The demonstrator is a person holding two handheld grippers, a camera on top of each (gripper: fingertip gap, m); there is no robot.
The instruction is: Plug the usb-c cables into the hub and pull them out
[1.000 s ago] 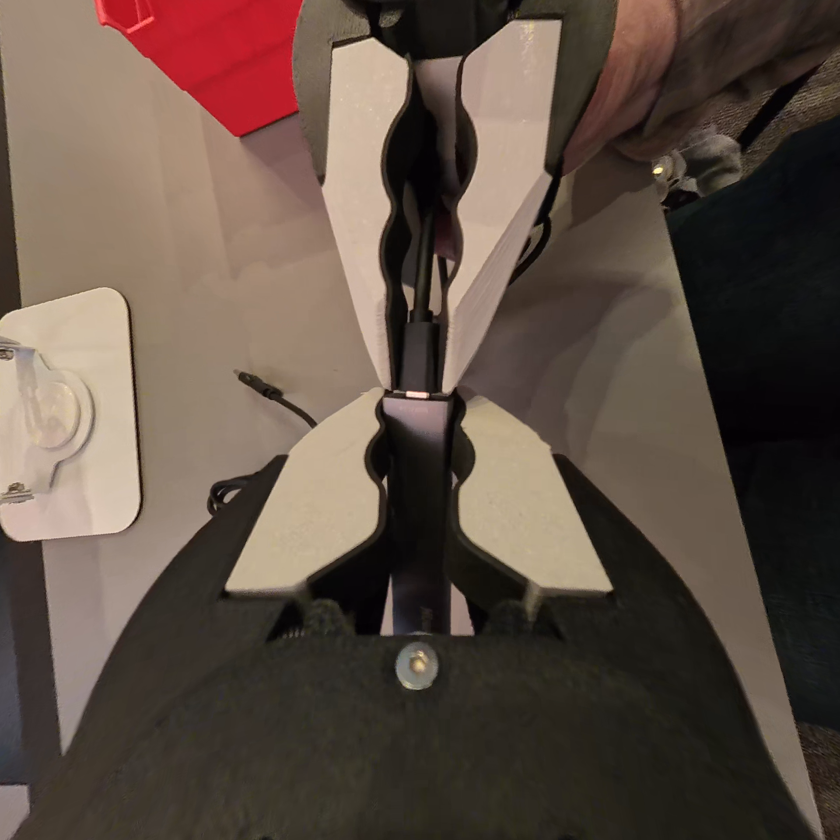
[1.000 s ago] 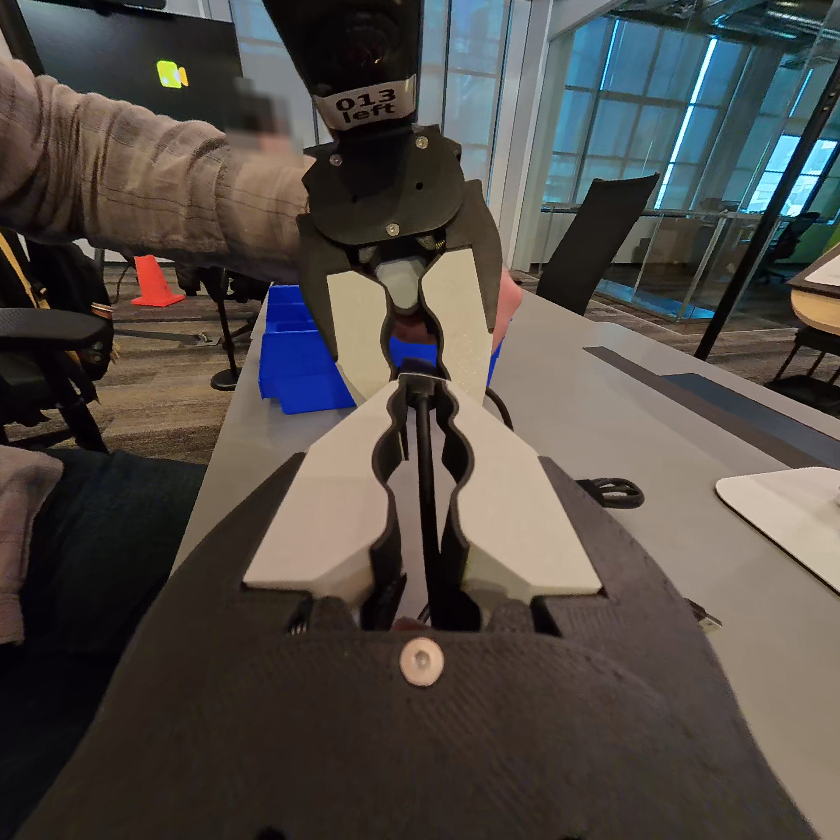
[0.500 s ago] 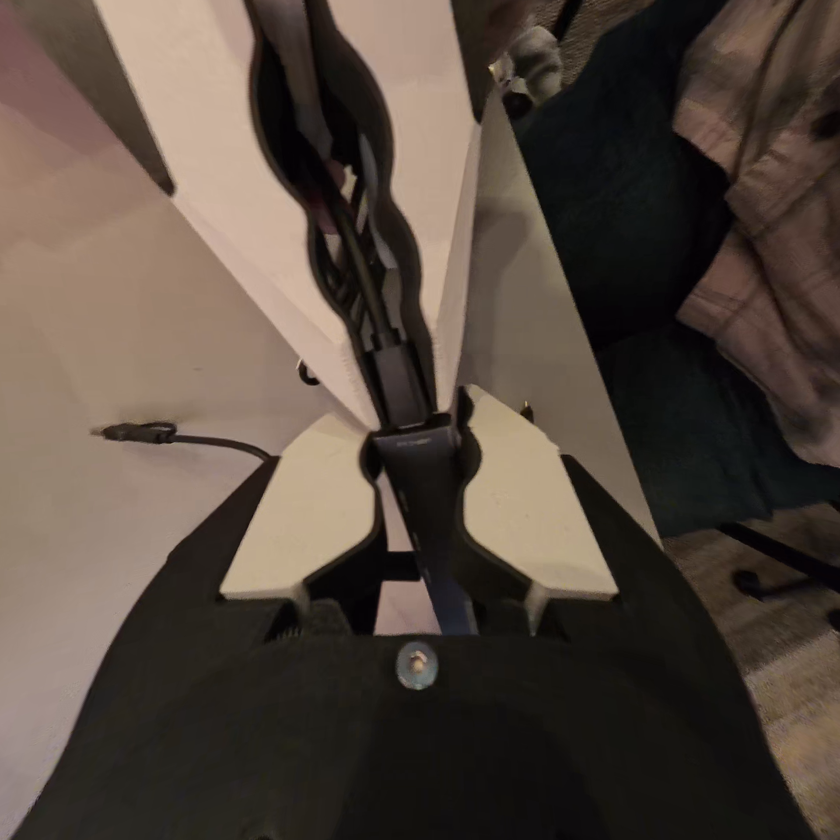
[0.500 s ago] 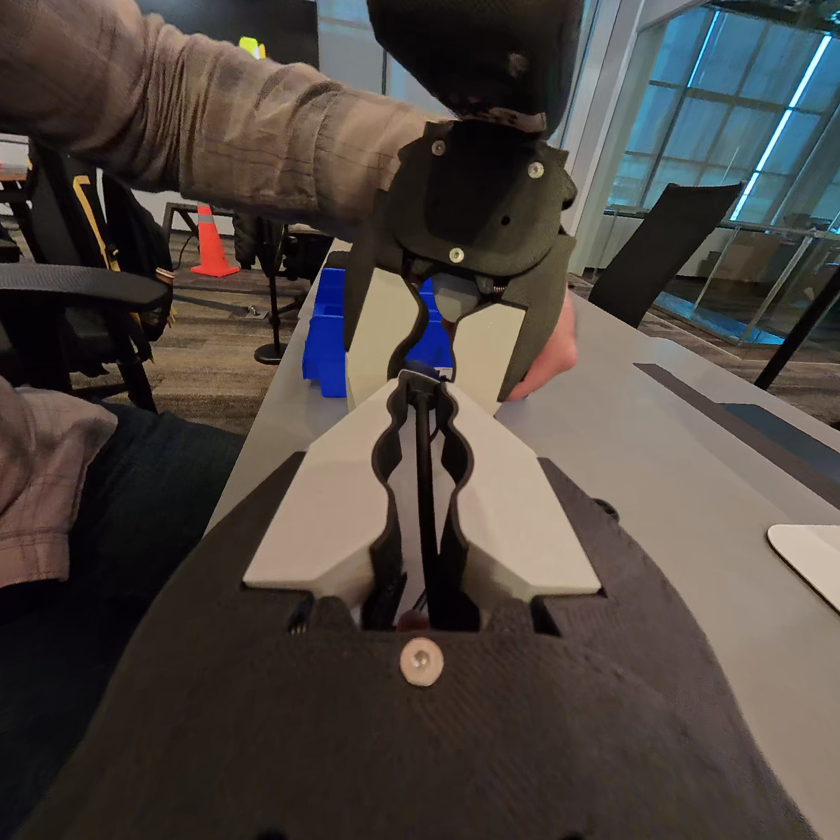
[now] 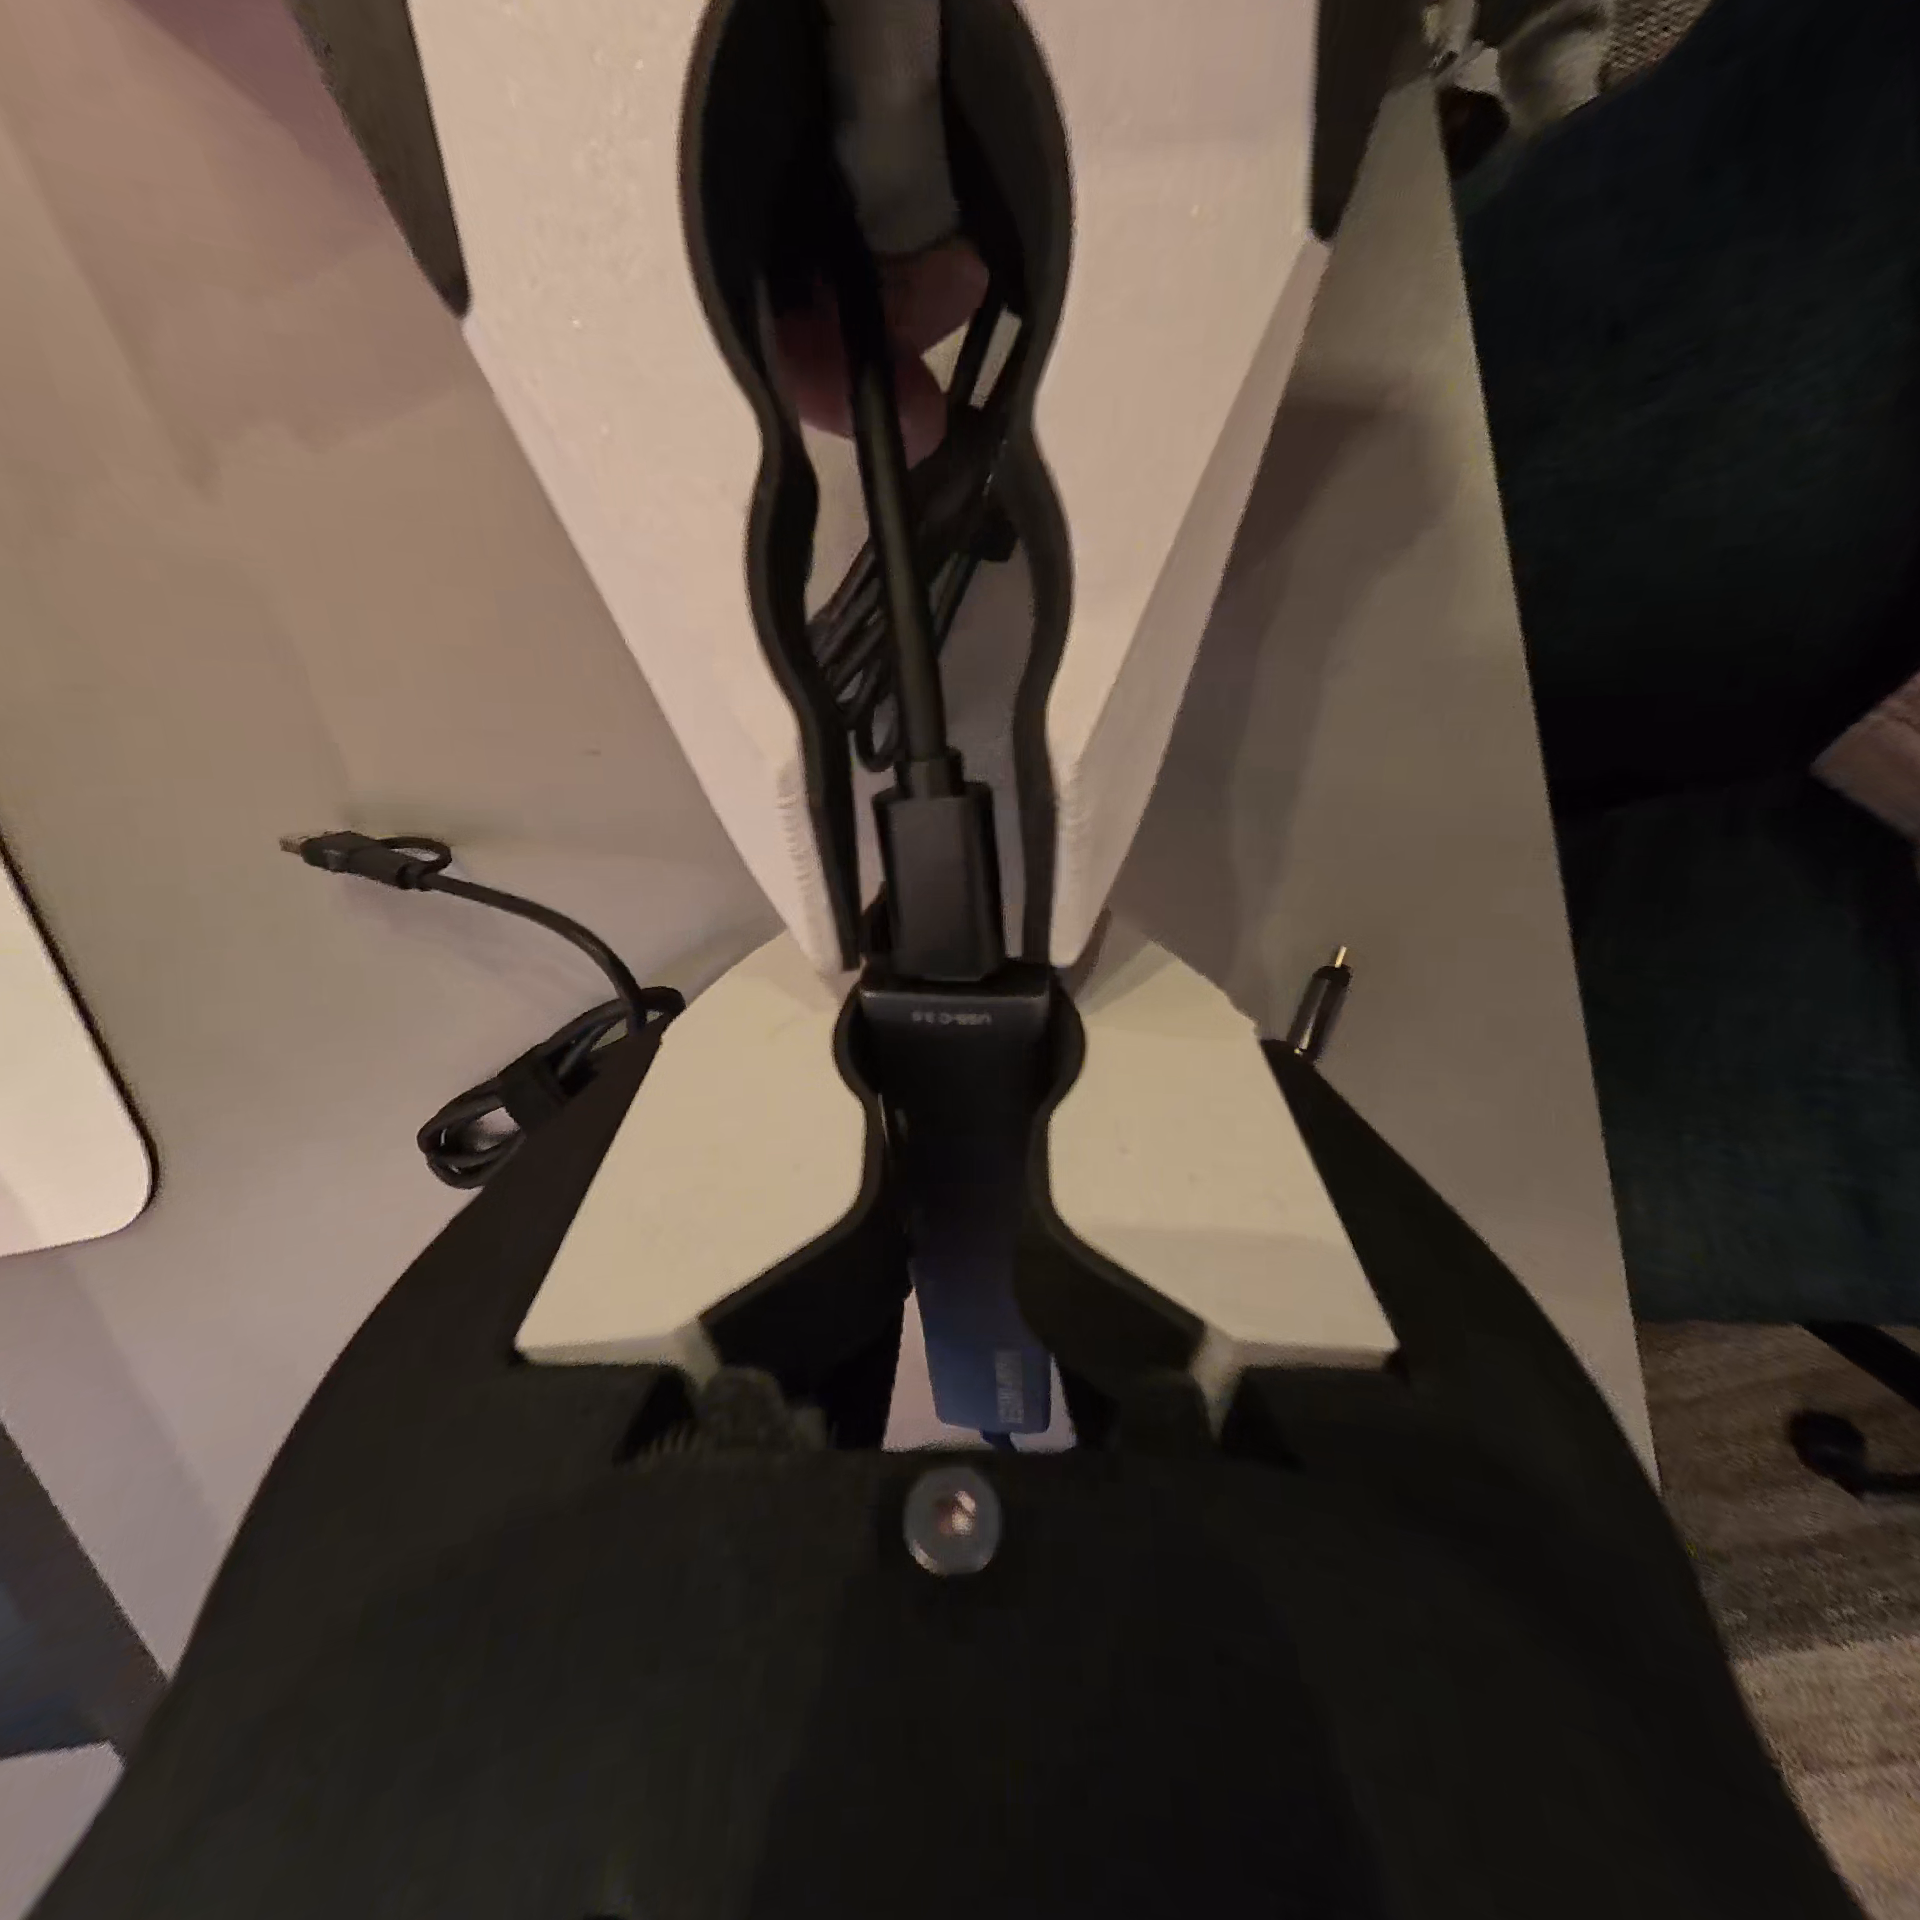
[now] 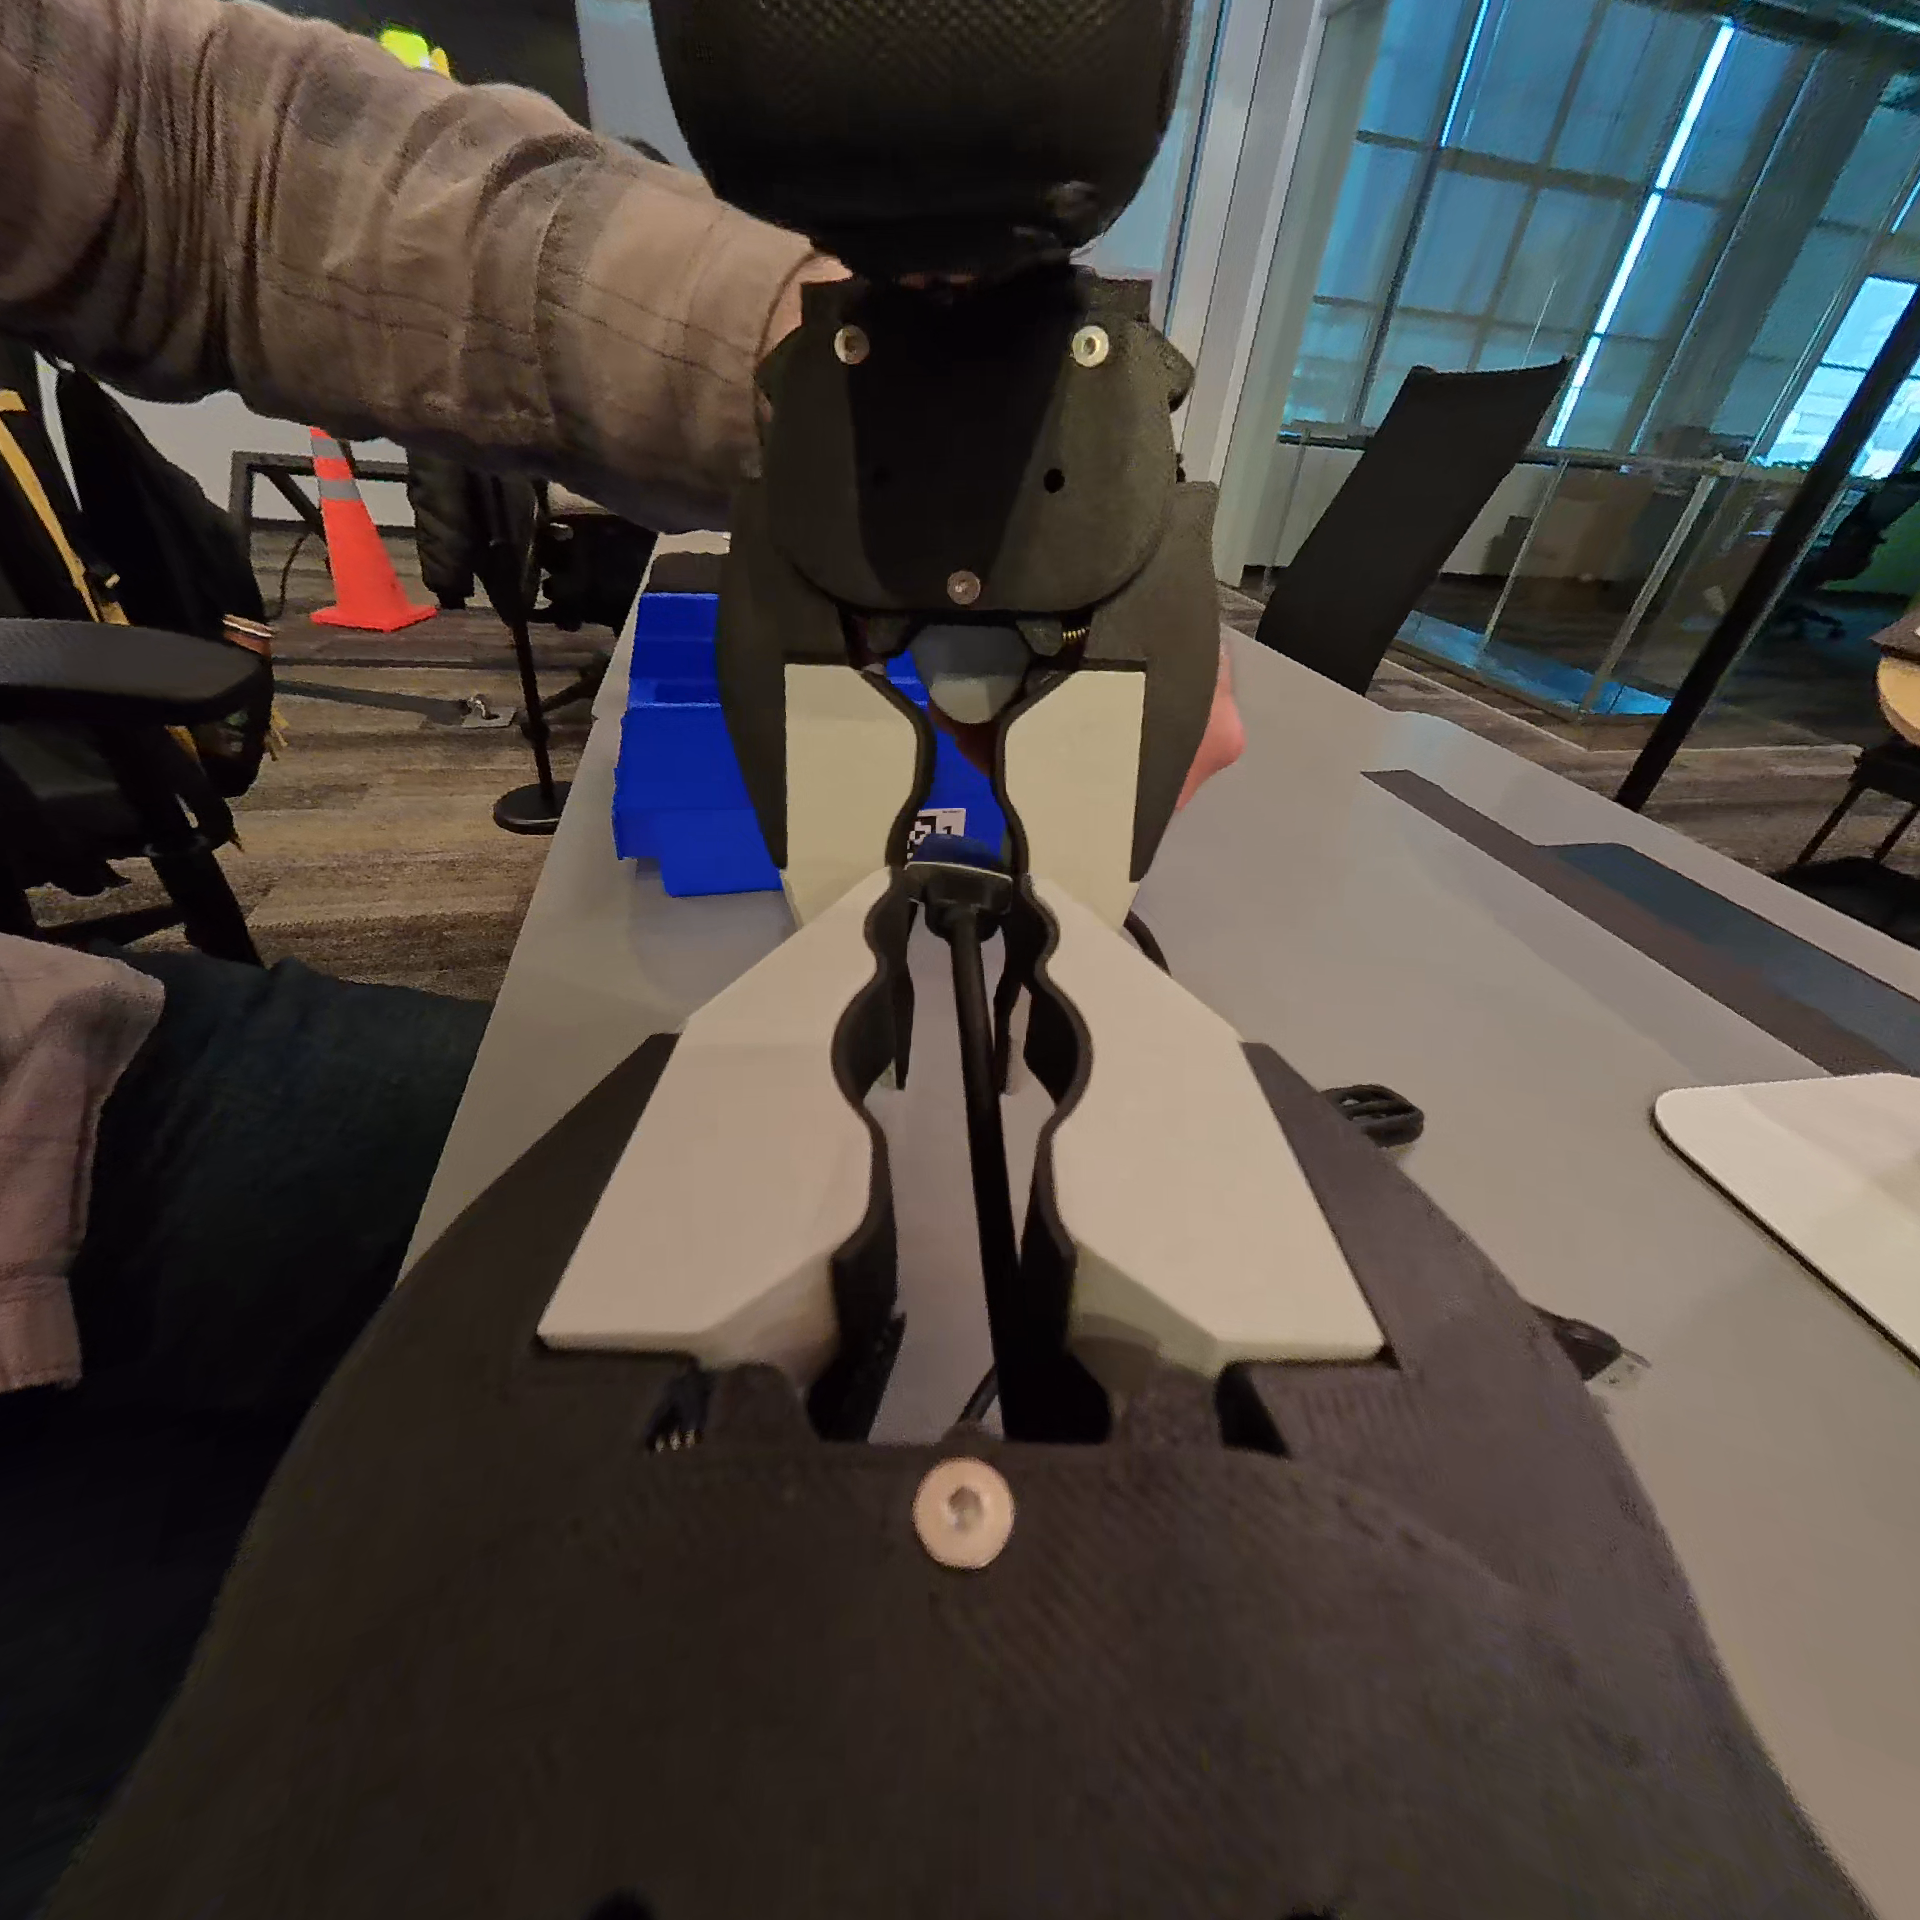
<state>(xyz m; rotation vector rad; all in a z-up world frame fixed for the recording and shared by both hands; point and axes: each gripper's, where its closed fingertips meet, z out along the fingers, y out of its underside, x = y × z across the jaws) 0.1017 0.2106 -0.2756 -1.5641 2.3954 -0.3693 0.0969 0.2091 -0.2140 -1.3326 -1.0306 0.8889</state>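
Between our left gripper's [image 5: 958,1023] closed white fingers sits the slim dark rectangular hub [image 5: 961,1132], braced as an anchor. Our right gripper [image 5: 940,935], facing it, clamps the black usb-c plug [image 5: 935,883], apparently seated in the hub's end. Spare black cables [image 5: 520,1081] lie on the grey table [image 5: 343,644].

The hub [image 5: 961,1132] sits mostly hidden between the left claw's fingers [image 5: 727,1174]. The white pad [image 6: 1829,1184] runs off the right edge. The blue bin [image 6: 675,758] is half covered.

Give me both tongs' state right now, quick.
Left tongs: closed on the hub.
Right tongs: closed on the USB-C plug, which meets the hub's end port; seating depth cannot be told.
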